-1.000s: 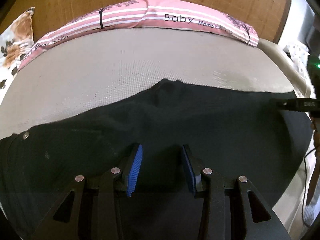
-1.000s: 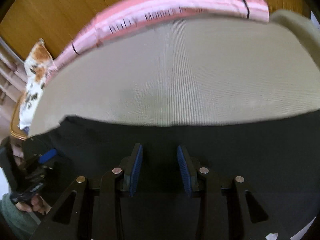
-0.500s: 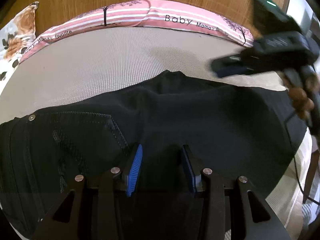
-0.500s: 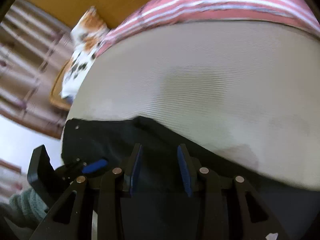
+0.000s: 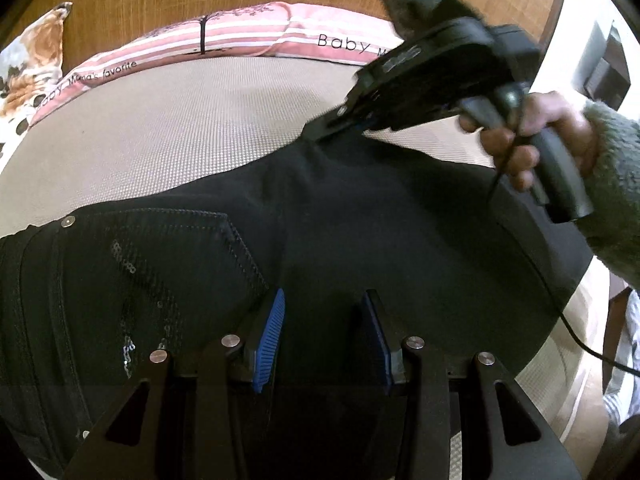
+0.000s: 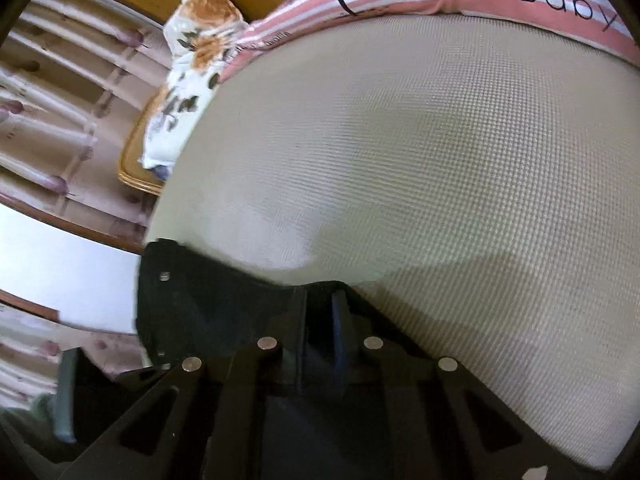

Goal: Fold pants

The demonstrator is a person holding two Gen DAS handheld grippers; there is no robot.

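In the lower half of the left wrist view, the black pants (image 5: 360, 216) lie spread on the bed (image 5: 180, 128). The right gripper (image 5: 340, 128) is closing its fingers on the crotch point at the fabric's upper edge; the left gripper (image 5: 324, 332) hovers released above the seat. Next likely comes tugging that edge straight to square the fold.
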